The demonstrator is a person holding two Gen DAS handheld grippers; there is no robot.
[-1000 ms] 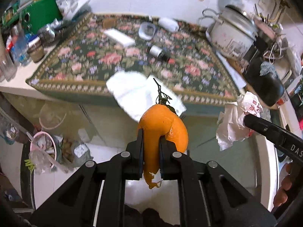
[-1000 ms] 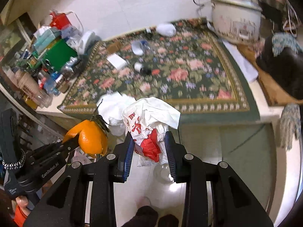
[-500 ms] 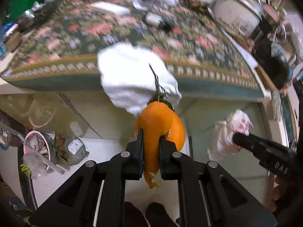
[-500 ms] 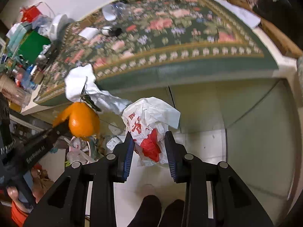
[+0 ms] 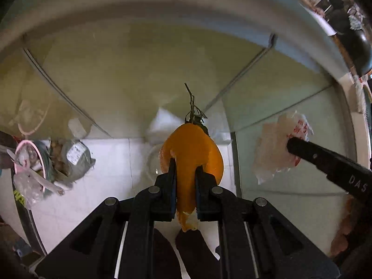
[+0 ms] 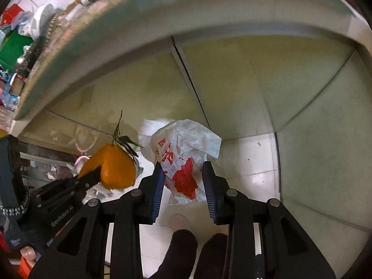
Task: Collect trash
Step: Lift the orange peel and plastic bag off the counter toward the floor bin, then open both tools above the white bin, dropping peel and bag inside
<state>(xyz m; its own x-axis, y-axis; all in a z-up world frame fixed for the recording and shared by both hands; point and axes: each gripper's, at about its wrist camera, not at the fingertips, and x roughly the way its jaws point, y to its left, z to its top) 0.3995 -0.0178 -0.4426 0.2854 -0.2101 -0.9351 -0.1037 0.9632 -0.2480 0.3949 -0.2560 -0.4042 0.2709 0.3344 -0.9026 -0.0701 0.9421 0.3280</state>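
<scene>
My left gripper (image 5: 185,169) is shut on an orange peel (image 5: 193,148) with a green stem and holds it in the air over the white floor tiles. The peel shows in the right wrist view (image 6: 114,165), low at left. My right gripper (image 6: 183,174) is shut on a crumpled white plastic bag with red print (image 6: 183,153), held beside the peel. That bag shows blurred in the left wrist view (image 5: 279,144), at right. Both grippers are below the table edge (image 6: 93,53), facing pale cabinet doors.
A pink-rimmed bin with bagged rubbish (image 5: 34,162) stands on the floor at left, next to a grey bag (image 5: 74,158). Pale cabinet doors (image 5: 139,69) fill the front. My dark shoes (image 6: 186,251) show below. White tissue (image 6: 148,130) lies blurred behind the bag.
Both grippers have dropped from above the floral tablecloth to below the table edge, still holding the peel and the bag. The view now faces the cabinet doors and floor.
</scene>
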